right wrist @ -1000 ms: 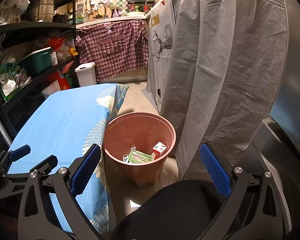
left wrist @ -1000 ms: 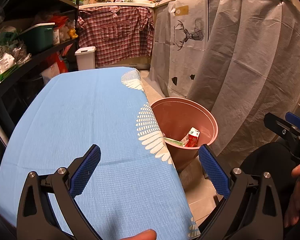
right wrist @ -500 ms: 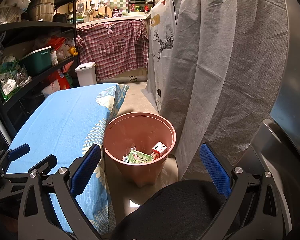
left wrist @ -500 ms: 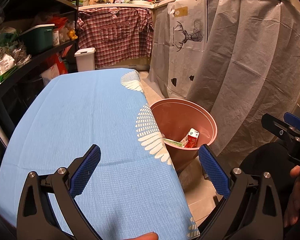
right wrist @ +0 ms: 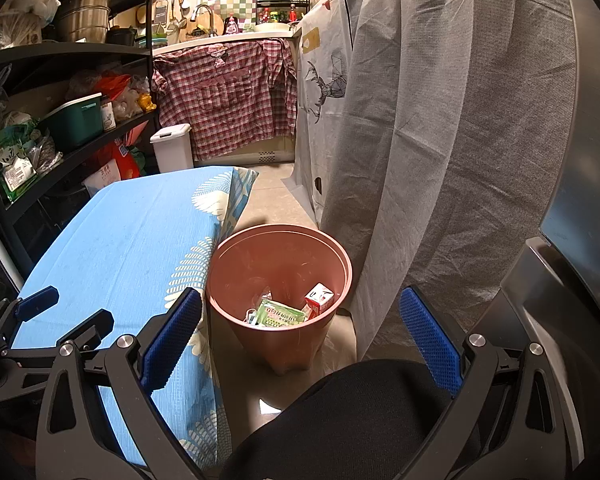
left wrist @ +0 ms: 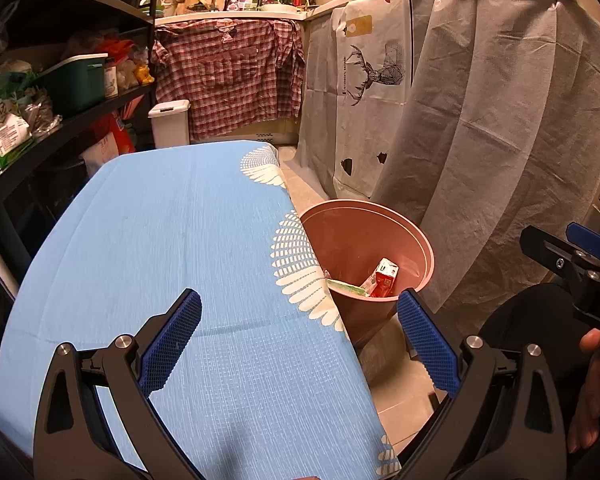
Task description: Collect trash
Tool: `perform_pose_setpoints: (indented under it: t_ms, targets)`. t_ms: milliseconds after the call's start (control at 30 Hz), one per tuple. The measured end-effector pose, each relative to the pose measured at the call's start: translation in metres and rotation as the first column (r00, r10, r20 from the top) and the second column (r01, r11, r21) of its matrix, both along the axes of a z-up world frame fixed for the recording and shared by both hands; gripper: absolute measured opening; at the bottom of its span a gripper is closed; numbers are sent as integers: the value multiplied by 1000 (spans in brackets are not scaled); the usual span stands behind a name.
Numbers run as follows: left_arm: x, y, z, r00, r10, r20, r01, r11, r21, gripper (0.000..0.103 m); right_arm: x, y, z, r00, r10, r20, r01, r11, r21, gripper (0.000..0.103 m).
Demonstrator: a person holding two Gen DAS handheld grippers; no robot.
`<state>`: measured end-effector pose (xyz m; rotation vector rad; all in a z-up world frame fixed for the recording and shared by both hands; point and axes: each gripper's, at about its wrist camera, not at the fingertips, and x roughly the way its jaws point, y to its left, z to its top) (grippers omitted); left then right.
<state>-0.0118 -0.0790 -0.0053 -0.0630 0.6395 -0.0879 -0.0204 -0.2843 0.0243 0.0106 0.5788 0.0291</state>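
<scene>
Trash — a red-and-white carton (right wrist: 318,298), a green printed packet (right wrist: 281,314) and some scraps too small to tell — lies at the bottom of the terracotta-coloured bin (right wrist: 342,258). No piece is visible on the table.

Left gripper (left wrist: 298,340): blue pads (left wrist: 171,343) wide apart, nothing between them, held above the near end of the table. Right gripper (right wrist: 298,340): pads likewise spread and empty, held over a dark rounded shape, possibly a chair seat, with the bin straight ahead.

Outward from the fingers: table in a blue cloth (left wrist: 160,240) with white feather print, bare as far as both views show. The bin stands on the floor just beside the table's right edge, with grey drapes (right wrist: 440,140) behind it.

Handling, judged: carton is light and probably empty, with thin walls that crush under a hard squeeze — best taken across its flat faces. Packet is soft, slick film; pinch an edge or a fold, since a flat grab may slip.

Progress, judged: collection looks complete or nearly so — any remaining piece lies outside these views.
</scene>
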Motion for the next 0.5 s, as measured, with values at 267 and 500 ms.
perform_pose_setpoints:
  t_ms: [267, 500]
  targets:
    - [0, -3, 1, 1000, -5, 13, 4, 1000, 8, 95, 0, 0, 0, 1000, 0, 0, 0, 1000, 0, 97]
    - [1, -1, -2, 1000, 5, -2, -5, 1000, -1, 95, 0, 0, 0, 1000, 0, 0, 0, 1000, 0, 97]
